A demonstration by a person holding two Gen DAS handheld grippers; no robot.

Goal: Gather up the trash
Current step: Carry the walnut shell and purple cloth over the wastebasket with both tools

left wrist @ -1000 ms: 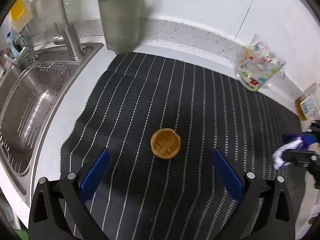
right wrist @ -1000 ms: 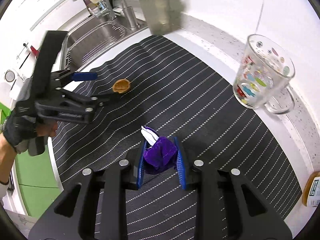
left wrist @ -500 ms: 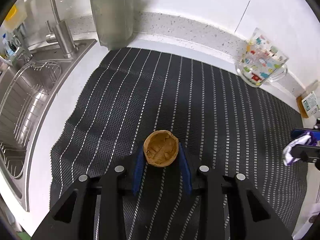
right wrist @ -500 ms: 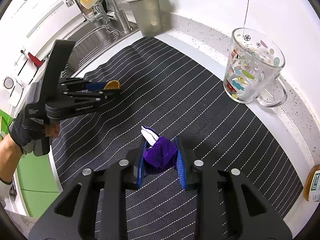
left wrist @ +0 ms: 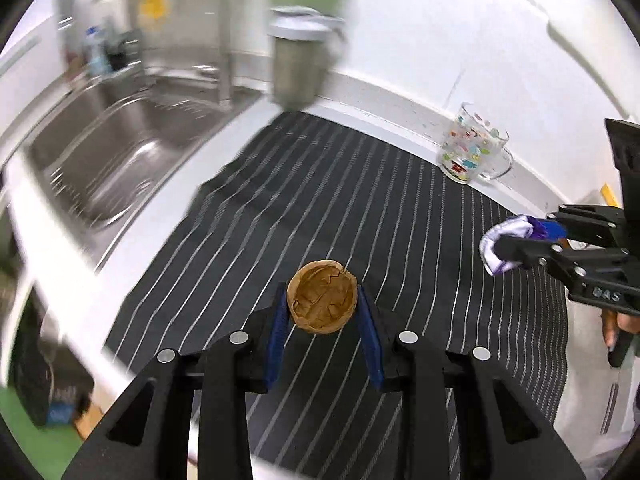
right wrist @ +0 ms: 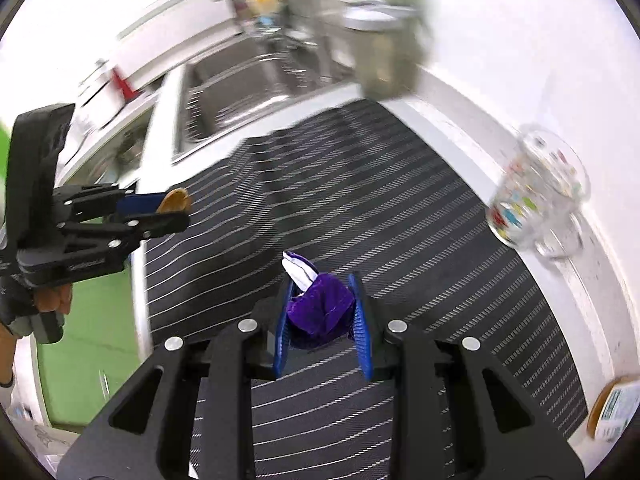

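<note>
My left gripper is shut on a brown walnut shell half and holds it lifted above the black striped mat. My right gripper is shut on a crumpled purple and white wrapper, also raised above the mat. The right gripper with the wrapper shows at the right of the left wrist view. The left gripper with the shell shows at the left of the right wrist view. A grey lidded bin stands at the back of the counter, blurred; it also shows in the right wrist view.
A steel sink with a tap lies left of the mat. A printed glass mug stands at the back right by the wall. A small labelled container sits at the right counter edge. Green cabinet fronts are below the counter.
Both grippers have lifted and pulled back from the counter with their loads. One second ago the left gripper was open around the shell; it has shut on it.
</note>
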